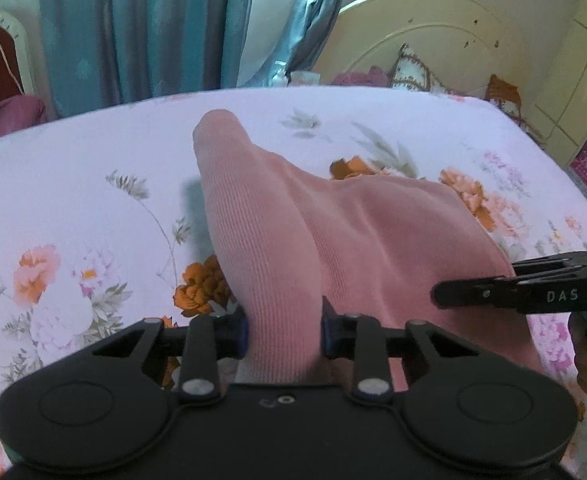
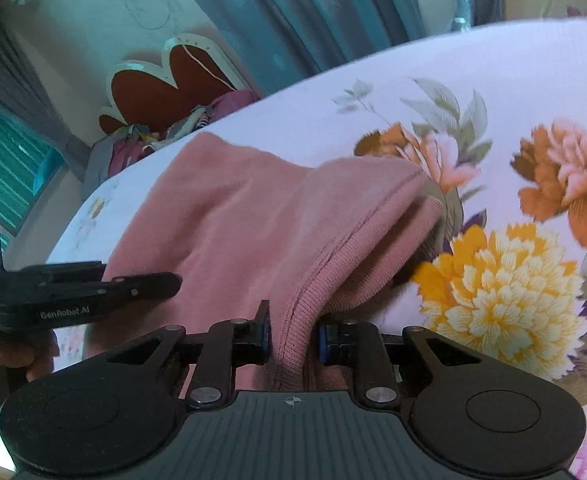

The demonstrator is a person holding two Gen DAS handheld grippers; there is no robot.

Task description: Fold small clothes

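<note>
A pink ribbed knit garment point(image 1: 333, 220) lies on the floral bedsheet point(image 1: 73, 184), partly lifted toward both grippers. My left gripper point(image 1: 284, 330) is shut on its near edge, with cloth bunched between the blue pads. My right gripper point(image 2: 293, 338) is shut on the garment's ribbed hem point(image 2: 305, 320); the garment point(image 2: 233, 220) stretches away from it. In the left wrist view the right gripper point(image 1: 493, 292) comes in from the right, over the cloth. In the right wrist view the left gripper point(image 2: 93, 292) comes in from the left.
The bed's cream headboard point(image 1: 433, 32) and pillows point(image 1: 413, 72) are at the far right. Blue curtains point(image 1: 133, 28) hang behind the bed. A red chair back point(image 2: 165, 84) with piled clothes stands beyond the bed's far edge.
</note>
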